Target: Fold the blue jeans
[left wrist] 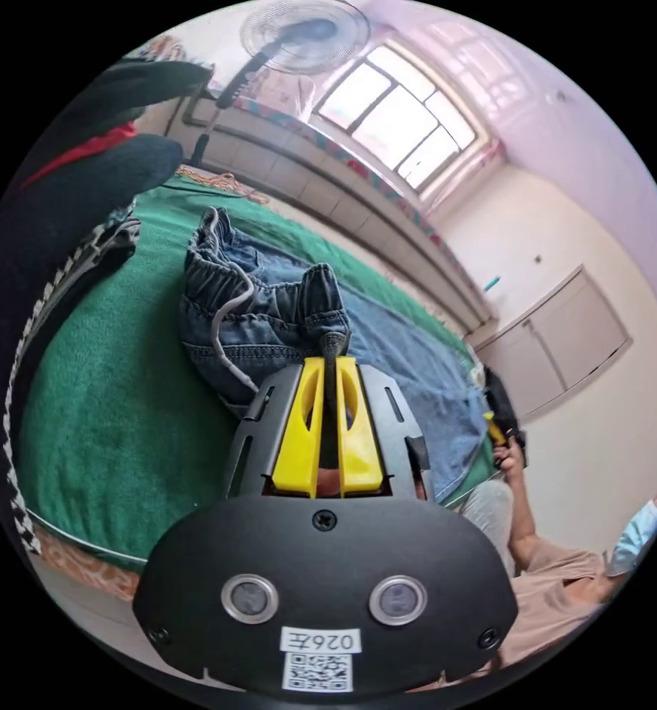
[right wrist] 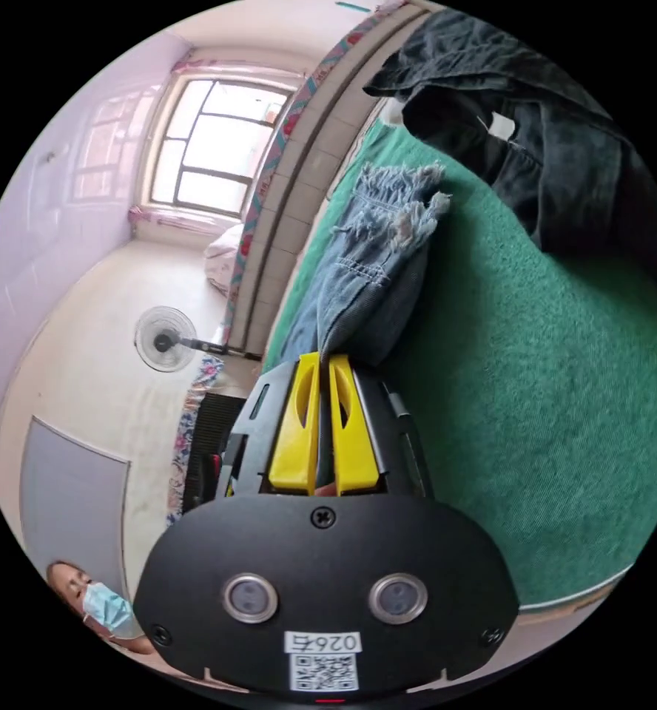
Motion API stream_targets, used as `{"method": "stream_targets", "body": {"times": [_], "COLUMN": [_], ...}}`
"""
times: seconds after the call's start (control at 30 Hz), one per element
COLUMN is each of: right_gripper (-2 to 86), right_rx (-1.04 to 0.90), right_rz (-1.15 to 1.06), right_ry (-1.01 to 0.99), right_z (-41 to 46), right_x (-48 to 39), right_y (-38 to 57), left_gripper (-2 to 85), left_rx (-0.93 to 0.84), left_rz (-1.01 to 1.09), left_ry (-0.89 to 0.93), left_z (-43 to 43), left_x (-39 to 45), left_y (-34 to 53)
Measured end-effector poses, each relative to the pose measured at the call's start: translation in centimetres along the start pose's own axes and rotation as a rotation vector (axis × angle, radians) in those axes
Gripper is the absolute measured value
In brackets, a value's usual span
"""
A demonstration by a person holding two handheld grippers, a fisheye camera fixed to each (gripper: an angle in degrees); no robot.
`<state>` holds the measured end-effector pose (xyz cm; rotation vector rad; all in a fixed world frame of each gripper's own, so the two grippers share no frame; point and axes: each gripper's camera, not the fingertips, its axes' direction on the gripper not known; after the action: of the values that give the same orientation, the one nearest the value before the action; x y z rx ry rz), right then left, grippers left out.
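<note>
Jeans (left wrist: pixel 269 310): blue, lying long across the green blanket (left wrist: pixel 121 414), waist end bunched up and lifted, white cord hanging from the waistband.
Jeans, other end (right wrist: pixel 376 259): frayed leg bottoms, raised off the blanket, one layer on top of another.
Left gripper (left wrist: pixel 330 362): yellow jaws pressed together, pinching a fold of the waistband between the tips.
Right gripper (right wrist: pixel 321 359): yellow jaws pressed together, pinching the edge of the leg cloth near the frayed end.
Step in hand: most likely bringing one end over to meet the other, to fold the jeans in half.
How to do it well: keep both pinches tight; lift both ends to the same height; keep the cloth flat and smooth between them; line up the edges before laying down; watch the cord so it does not get caught in the fold.
Left gripper pose: low over the blanket, pointing along the jeans toward the far wall, tipped a little up.
Right gripper pose: rolled to one side, just above the blanket, pointing along the legs toward the window wall.
Nearby: dark clothes (right wrist: pixel 536 140) piled on the blanket, well apart from the jeans; a fan (right wrist: pixel 164 339) by the wall.
</note>
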<state>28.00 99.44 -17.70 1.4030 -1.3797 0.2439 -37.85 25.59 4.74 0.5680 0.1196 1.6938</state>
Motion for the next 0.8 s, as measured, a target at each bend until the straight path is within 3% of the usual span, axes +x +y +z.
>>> {"method": "stream_targets", "body": {"times": [0.17,0.27,0.37,0.6,0.8], "right_gripper": [-1.4,-1.4,-1.4,-1.6,-1.5], "right_rx": [0.304,0.380,0.402,0.497,0.489], "right_rz": [-0.173,-0.343,-0.398,-0.398,-0.421], "right_ry": [0.140,0.344,0.378,0.298,0.283], "right_z": [-8.4,-9.3,-8.0,-0.5,11.7], "right_x": [-6.3,-10.1,-11.5,-12.2,-10.9], "right_y": [11.2,17.9,21.3,20.6,11.5], "left_gripper": [0.2,-0.3,-0.4,-0.5,-0.5], "left_rx": [0.153,0.206,0.246,0.301,0.315], "left_rz": [-0.112,-0.203,-0.288,-0.296,-0.296], "left_ry": [0.086,0.158,0.247,0.227,0.185], "left_z": [-6.7,-8.2,-8.0,-7.2,-4.0], "left_x": [-4.8,-7.7,-9.7,-9.2,-8.7], "left_y": [2.2,3.9,5.0,2.3,-4.4]}}
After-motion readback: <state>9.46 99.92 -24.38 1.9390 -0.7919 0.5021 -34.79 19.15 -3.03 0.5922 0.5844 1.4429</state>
